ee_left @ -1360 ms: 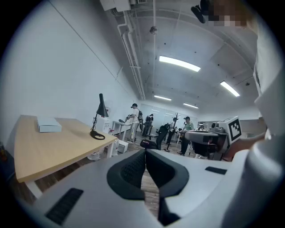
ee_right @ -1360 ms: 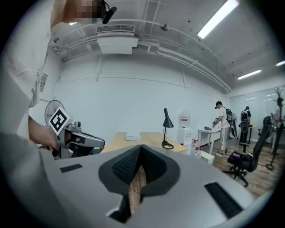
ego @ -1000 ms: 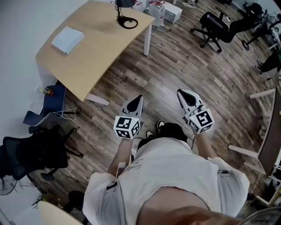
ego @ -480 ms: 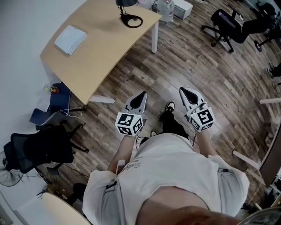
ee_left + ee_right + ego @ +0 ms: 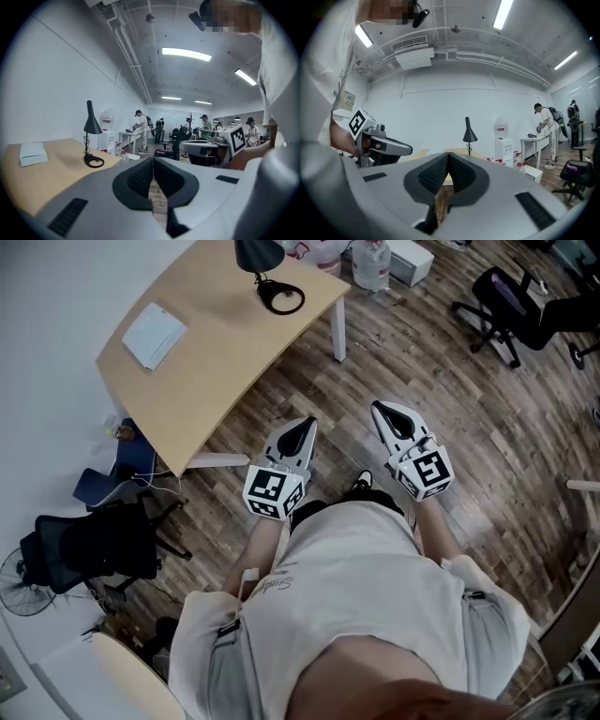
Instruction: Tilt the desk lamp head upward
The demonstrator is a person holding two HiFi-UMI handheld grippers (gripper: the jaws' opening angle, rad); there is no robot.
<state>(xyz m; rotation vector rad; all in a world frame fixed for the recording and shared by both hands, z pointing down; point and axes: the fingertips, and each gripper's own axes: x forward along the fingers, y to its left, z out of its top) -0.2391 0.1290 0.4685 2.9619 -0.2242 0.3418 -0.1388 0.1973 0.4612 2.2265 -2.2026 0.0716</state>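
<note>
Listing the room from the left wall across: one black office chair (image 5: 94, 545) beside a blue item on the floor; one curved wooden desk (image 5: 211, 371) set against the wall, bearing a white pad (image 5: 155, 334) towards its left. Next item, the desk lamp (image 5: 265, 268) with dark cone head and ring-shaped base, standing at the far end of the desk with the head pointing down. Left gripper (image 5: 305, 426): held low in front of the person, over bare floorboards, well apart from the desk; fingers pressed together at the tips, nothing between them. Right gripper (image 5: 380, 410): alongside it at like height, fingers likewise closed on nothing. Further right, a large water bottle (image 5: 371, 263) on the floor past the desk leg, and a second office chair (image 5: 506, 301). Task status, by my reckoning: not begun, approach only. Handling note: the lamp looks light with a thin stem, so one gripper would best pin the ring base while the other spreads its fingers, takes the cone near its neck and eases it upward slowly, lest the whole lamp slide or tip.
</note>
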